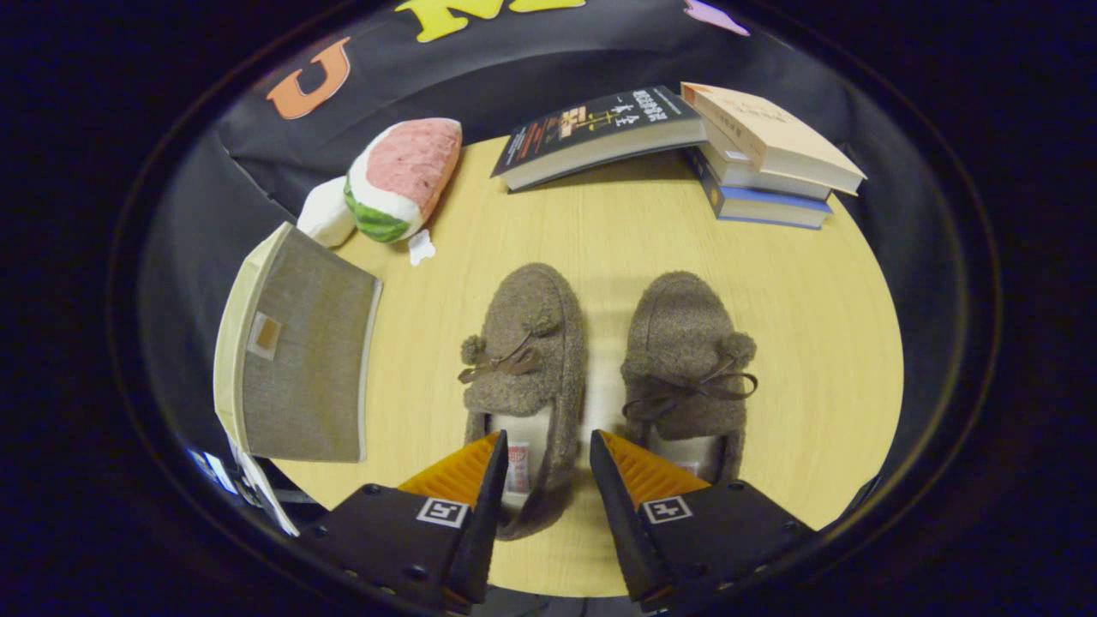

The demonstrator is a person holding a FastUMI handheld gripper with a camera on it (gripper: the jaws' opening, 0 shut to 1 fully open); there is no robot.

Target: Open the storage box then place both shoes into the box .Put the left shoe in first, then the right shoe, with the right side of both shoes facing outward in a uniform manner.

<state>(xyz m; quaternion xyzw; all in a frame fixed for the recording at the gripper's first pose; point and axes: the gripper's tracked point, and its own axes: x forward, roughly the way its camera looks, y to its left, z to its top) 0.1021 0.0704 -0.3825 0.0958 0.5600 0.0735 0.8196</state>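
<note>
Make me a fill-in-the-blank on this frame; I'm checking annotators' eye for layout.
1. The open gripper straddles the inner side wall of the ____ slipper.
2. The closed storage box lies beside the ____ plush.
3. Beyond the right slipper, at the table edge, sit stacked ____.

Missing words: left; watermelon; books

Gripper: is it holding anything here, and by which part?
Nothing held. The gripper is open, its fingers hanging over the heel ends of the two slippers.
</note>
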